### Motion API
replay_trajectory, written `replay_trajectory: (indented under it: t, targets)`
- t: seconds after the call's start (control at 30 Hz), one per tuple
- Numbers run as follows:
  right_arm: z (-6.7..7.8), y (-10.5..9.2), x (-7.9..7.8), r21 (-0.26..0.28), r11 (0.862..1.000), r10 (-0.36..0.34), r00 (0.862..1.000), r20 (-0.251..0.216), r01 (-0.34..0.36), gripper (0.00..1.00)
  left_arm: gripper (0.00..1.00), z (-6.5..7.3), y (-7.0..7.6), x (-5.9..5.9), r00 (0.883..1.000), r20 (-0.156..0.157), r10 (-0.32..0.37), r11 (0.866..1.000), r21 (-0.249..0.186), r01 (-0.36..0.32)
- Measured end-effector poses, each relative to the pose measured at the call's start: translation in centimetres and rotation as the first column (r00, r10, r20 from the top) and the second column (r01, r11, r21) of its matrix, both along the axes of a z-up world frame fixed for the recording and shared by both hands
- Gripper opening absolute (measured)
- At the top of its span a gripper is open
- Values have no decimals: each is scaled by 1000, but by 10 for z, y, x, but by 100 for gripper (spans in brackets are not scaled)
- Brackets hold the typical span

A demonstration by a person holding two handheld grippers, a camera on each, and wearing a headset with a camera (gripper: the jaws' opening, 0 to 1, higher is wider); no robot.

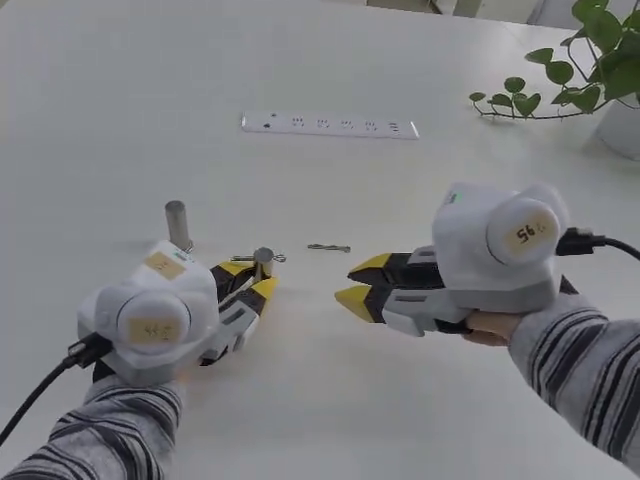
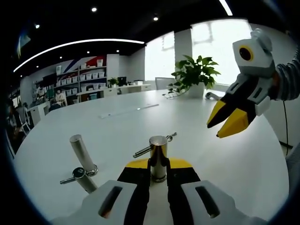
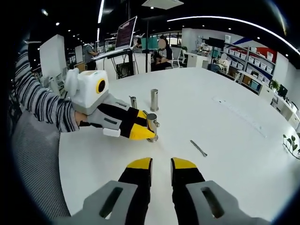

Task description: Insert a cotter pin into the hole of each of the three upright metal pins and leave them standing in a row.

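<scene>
My left gripper (image 1: 258, 284) is shut on an upright metal pin (image 1: 264, 261) standing on the white table, and a cotter pin (image 1: 250, 258) runs through its hole. The left gripper view shows this pin (image 2: 158, 156) between the yellow jaws, with the cotter pin (image 2: 146, 150) sticking out to its left. A bare upright pin (image 1: 177, 224) (image 2: 82, 151) stands further left, and beside it a shorter pin (image 2: 83, 176) carries a cotter pin. One loose cotter pin (image 1: 328, 247) (image 3: 198, 148) lies flat between the grippers. My right gripper (image 1: 358, 284) (image 3: 160, 167) hovers open and holds nothing.
A white power strip (image 1: 330, 125) lies at the far middle of the table (image 1: 320, 400). A potted plant (image 1: 590, 70) stands at the far right corner. Cables trail from both grippers toward the near edge.
</scene>
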State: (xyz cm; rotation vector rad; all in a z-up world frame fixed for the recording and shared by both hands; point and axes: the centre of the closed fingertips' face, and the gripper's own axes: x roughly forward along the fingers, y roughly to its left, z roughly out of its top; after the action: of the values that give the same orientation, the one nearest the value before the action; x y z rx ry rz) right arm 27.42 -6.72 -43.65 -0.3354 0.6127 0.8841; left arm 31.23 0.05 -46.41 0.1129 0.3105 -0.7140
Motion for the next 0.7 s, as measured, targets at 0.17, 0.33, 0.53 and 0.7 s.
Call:
replay_trajectory:
  t: [0.17,0.33,0.53,0.7]
  targets:
    - [-2,-3,2,3,1000,-14,1000,-11,14,12,9,0,0,0,1000,1,-5,1000,4,5]
    - [-1,-3,5,18,999,-27,1000,-15,27,13,9,-1,0,0,1000,-28,16,1000,-17,-16]
    - [-1,0,7,36,999,-36,999,-28,37,15,11,-7,3,-2,998,-61,33,999,12,-33]
    - [6,4,11,81,995,-50,998,-33,53,18,20,-5,5,-10,996,-77,39,999,20,-37]
